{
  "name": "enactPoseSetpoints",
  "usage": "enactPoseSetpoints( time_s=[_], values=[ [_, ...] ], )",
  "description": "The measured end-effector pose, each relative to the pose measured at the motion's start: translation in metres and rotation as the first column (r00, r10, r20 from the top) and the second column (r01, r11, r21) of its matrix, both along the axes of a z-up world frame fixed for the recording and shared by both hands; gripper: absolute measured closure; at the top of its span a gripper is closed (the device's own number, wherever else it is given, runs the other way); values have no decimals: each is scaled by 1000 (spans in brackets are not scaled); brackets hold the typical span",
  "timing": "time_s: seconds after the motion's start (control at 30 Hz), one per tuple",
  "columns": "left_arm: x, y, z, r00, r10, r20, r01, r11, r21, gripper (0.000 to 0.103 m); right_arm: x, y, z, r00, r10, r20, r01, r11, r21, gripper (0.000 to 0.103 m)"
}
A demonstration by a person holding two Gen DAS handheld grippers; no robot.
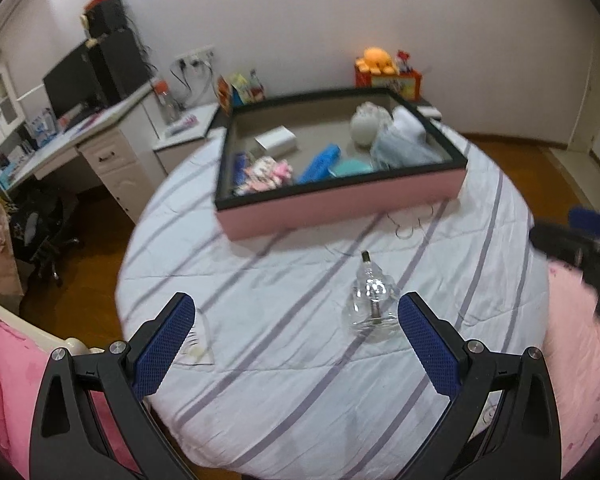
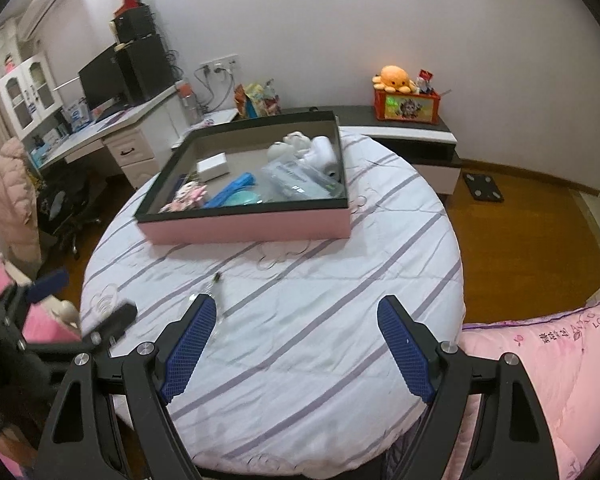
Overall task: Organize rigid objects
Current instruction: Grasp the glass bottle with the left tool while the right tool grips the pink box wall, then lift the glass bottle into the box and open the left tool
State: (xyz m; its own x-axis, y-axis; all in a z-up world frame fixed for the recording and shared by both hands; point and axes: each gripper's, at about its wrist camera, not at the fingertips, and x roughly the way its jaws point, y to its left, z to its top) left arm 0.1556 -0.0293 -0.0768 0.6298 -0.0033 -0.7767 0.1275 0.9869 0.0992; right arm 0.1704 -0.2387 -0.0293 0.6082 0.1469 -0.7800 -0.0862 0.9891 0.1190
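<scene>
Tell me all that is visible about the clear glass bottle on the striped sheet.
The glass bottle looks like clear, colourless glass, with a broad base, a narrow neck and a small dark top. It lies on the striped sheet, neck toward the pink box, outside it. The open left gripper is near, not touching.

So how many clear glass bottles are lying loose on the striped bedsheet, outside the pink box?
1. The clear glass bottle lies on the striped white bedsheet, short of the pink box, just inside the left claw's right finger. Another could be hidden among the box's contents.
</scene>
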Motion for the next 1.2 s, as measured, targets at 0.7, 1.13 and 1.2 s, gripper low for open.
enactPoseSetpoints(
  time_s=[0.7,1.13,1.2],
  values=[
    [61,-37,-83,955,-122,-271,111,992,-56,23,165,-49,-64,986,-6,-168,14,999,47,61],
    [54,-54,-68,957,-164,-239,159,986,-38,72,167,-31,-64,991,22,-135,-19,1000,21,90],
    [53,-53,-65,961,-153,-228,150,988,-30,72,167,-34,-65,990,25,-140,-20,999,39,90]
  ],
)
